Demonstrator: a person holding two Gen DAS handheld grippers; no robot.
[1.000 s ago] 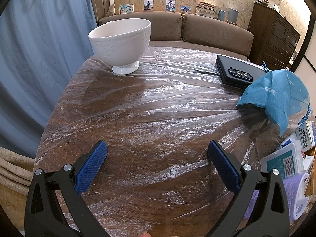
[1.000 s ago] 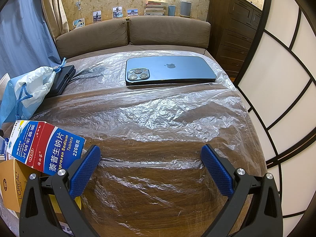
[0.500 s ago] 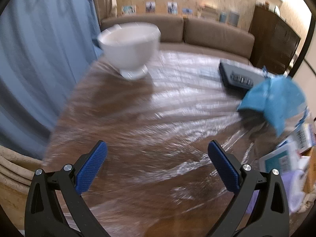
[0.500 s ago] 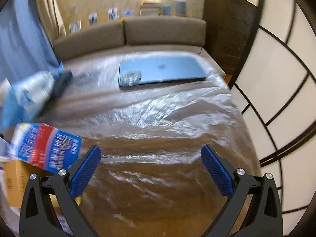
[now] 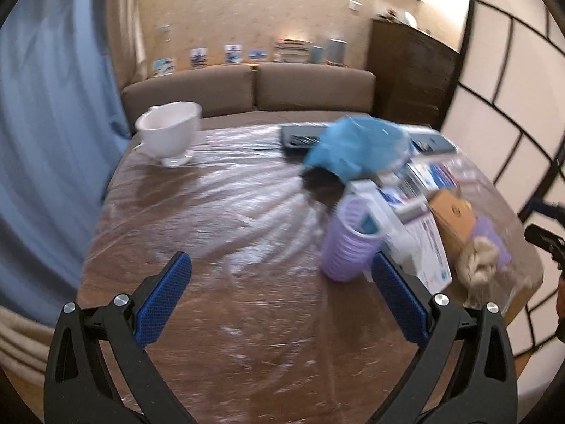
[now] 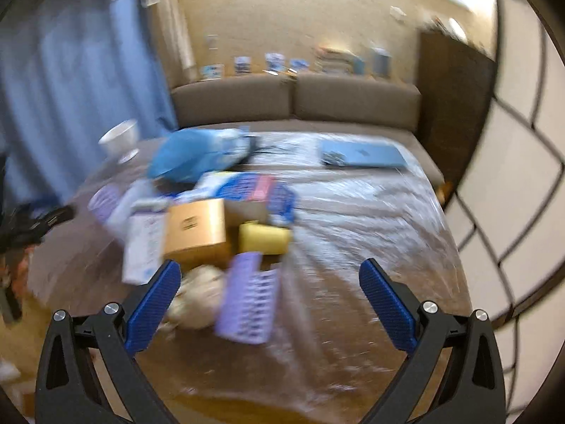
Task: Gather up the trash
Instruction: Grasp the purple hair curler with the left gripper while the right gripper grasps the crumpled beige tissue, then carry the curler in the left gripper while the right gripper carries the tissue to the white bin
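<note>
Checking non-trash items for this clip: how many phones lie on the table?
2. A blue phone lies flat at the far right of the table; a dark phone lies at the far middle, partly under the blue bag. More could be hidden under the clutter.

Ahead of my left claw (image 5: 282,293) the plastic-covered table (image 5: 212,219) lies bare up to the white bowl (image 5: 169,134); the lavender cup (image 5: 349,247) crowds its right finger. My right claw (image 6: 270,298) meets the lavender tray (image 6: 247,300) and boxes (image 6: 197,229) leftward, bare plastic rightward.
</note>
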